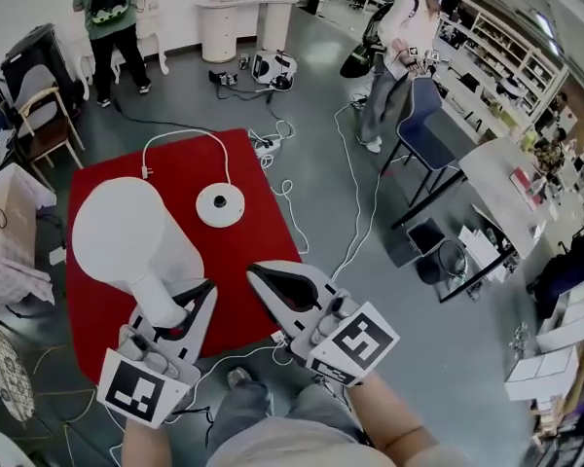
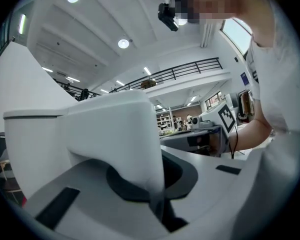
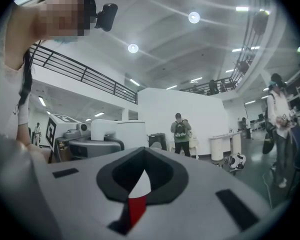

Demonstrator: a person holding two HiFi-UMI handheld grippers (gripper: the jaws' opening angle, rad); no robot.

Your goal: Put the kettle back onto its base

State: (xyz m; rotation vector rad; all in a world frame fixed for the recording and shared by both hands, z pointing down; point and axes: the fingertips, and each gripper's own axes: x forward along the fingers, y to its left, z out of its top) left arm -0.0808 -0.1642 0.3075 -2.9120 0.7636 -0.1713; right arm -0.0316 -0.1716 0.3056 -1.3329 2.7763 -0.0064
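Over what appears to be a red mat, the left gripper is clamping its jaws on the handle of a white kettle, holding it near, but apart from, the round base. Alongside, the right gripper is carrying nothing, jaws closed.

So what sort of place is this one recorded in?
Probably a large open lab or workshop hall: cluttered work desks and shelving along one side, cables trailing over the grey floor, and a railed mezzanine under a high ceiling.
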